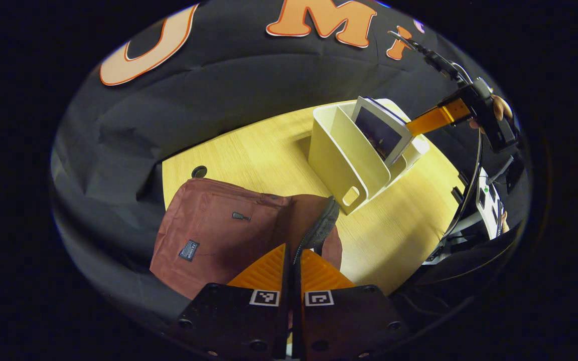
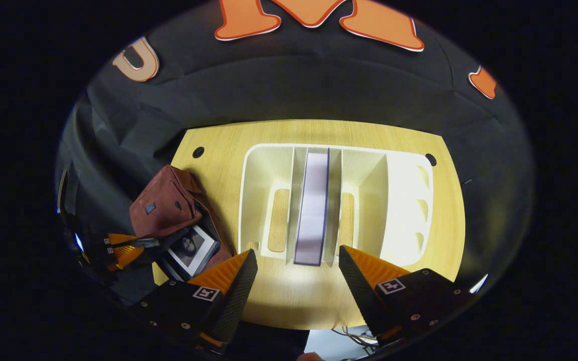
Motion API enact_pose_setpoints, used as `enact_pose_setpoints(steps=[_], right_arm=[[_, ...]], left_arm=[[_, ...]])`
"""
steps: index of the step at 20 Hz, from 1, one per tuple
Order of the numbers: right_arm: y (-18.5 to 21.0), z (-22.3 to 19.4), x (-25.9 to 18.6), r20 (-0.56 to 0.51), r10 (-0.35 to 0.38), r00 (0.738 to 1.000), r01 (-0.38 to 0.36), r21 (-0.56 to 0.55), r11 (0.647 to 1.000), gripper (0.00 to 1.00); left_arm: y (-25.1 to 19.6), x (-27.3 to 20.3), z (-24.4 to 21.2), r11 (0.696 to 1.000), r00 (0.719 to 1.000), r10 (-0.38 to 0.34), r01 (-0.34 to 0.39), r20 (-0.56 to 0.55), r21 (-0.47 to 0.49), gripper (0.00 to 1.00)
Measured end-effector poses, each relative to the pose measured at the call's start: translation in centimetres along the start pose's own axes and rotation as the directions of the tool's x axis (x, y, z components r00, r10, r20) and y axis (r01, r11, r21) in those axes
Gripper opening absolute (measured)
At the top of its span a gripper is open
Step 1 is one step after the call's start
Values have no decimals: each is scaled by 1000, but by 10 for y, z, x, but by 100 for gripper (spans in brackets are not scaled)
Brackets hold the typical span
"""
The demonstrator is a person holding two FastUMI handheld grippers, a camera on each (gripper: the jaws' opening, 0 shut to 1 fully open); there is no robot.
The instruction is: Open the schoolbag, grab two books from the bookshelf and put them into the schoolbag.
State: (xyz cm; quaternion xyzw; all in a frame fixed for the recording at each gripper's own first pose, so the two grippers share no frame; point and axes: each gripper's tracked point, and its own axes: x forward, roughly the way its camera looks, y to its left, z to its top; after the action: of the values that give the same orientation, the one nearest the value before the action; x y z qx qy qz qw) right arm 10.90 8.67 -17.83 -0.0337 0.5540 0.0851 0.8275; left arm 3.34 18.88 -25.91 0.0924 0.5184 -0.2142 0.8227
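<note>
Maroon schoolbag (image 1: 219,235) mouth pinched by our left gripper (image 1: 294,260); right gripper (image 2: 296,273), jaws wide, risked tipping the bookshelf (image 2: 404,200) pulling the book (image 2: 313,205).

Dim booth, overhead light on table (image 2: 289,296); strong fisheye bending at edges; sharp focus.

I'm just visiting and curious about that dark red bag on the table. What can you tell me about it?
The schoolbag is a dark red, soft fabric bag lying on the wooden table, beside the cream bookshelf. It has a small dark label and a little zipper pull on its face. The left gripper is shut on its dark zipper edge, holding the mouth open. In the right gripper view, a book already sits in the opening.
</note>
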Motion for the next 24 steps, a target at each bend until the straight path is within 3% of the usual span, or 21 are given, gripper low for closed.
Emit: enact_pose_setpoints(steps=[5, 13, 17, 21, 22, 23, 24], right_arm=[[-11, 29, 20, -59, 6, 998, -4, 31, 1000, 97], [-19, 36, 65, -178, -17, 984, 25, 44, 999, 97], [-14, 34, 80, -203, -43, 978, 46, 10, 999, 82], [-18, 30, 89, -229, -83, 970, 85, -4, 996, 61], [-19, 28, 91, -249, -88, 965, 92, 4, 996, 63], [-20, 27, 91, -257, -96, 962, 105, 20, 994, 50], [-21, 28, 92, -258, -95, 961, 107, 33, 994, 43]], left_arm=[[2, 1, -1, 1000, 1000, 13, -13, -12, -8, 5], [5, 1, -1, 1000, 999, 27, -27, -25, -10, 4], [6, 1, -1, 999, 999, 29, -29, -25, -18, 5], [6, -1, -3, 999, 999, 28, -28, -22, -26, 4], [6, -2, -3, 999, 999, 26, -27, -21, -26, 4], [7, -2, -4, 999, 999, 25, -26, -20, -27, 4], [7, 0, -4, 999, 1000, 24, -25, -19, -27, 4]])
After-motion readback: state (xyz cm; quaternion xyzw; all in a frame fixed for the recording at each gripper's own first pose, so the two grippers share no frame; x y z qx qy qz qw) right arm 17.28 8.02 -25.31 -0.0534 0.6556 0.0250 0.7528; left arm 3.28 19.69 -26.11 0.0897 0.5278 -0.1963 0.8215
